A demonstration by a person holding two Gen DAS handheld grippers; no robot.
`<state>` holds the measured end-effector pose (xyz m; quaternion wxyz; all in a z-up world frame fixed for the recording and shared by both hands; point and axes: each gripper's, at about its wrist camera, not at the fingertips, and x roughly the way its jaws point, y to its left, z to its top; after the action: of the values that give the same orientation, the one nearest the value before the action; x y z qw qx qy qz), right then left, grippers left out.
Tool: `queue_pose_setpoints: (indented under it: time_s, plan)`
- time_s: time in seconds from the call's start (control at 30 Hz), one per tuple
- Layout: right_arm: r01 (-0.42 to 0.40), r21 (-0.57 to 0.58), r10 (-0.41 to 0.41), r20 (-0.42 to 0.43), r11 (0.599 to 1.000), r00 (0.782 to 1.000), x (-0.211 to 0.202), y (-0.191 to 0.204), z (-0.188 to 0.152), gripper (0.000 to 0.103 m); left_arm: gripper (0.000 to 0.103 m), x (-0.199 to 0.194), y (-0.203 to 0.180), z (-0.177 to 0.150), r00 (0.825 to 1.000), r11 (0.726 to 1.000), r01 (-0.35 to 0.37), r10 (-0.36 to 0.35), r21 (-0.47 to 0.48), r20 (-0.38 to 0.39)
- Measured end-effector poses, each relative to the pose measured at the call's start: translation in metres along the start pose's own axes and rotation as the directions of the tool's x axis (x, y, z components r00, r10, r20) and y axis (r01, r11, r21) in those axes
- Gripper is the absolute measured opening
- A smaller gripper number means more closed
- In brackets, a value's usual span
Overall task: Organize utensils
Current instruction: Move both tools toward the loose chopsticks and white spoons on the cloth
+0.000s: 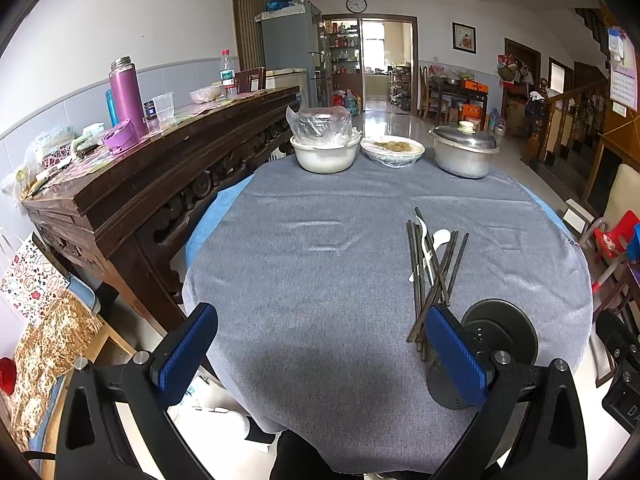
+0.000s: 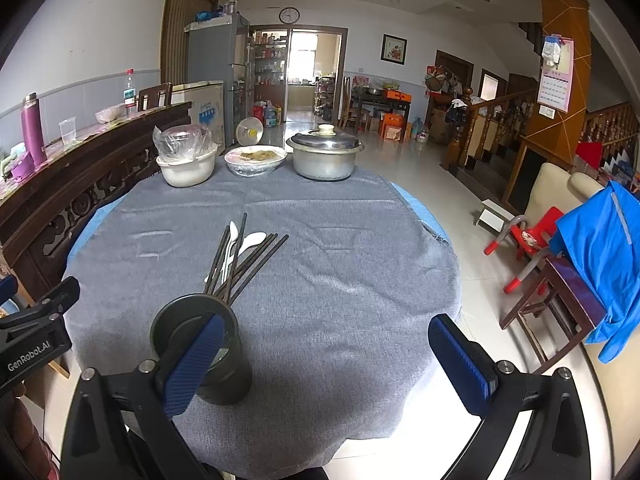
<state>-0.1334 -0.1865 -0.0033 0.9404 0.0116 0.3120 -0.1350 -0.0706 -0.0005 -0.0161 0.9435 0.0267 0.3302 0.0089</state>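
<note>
Several dark chopsticks lie in a loose pile on the grey tablecloth, with two white spoons among them. A dark round utensil holder stands upright just in front of the pile, and looks empty inside. My left gripper is open over the table's near edge, its right finger in front of the holder. My right gripper is open too, with its left finger overlapping the holder's near side. Neither holds anything.
At the table's far edge stand a white bowl with a bagged dish, a covered plate of food and a lidded metal pot. A dark wooden sideboard runs along the left. Red chair and stool at right.
</note>
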Motion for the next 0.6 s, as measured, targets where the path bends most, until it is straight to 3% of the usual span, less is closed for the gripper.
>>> queue_pose_setpoints:
  time_s: [0.4,0.6]
  plan:
    - [-0.027,0.002,0.027,-0.017,1.0,0.999,0.005,-0.002,-0.006,0.103,0.103,-0.001,-0.008,-0.003,1.0,1.0,0.008,-0.007,0.022,-0.008]
    - [-0.143,0.086,0.148,-0.048,0.986,0.988,0.022,-0.022,0.001,0.103,0.103,0.016,-0.008,0.014,0.998,0.999,0.05,-0.049,0.019,-0.049]
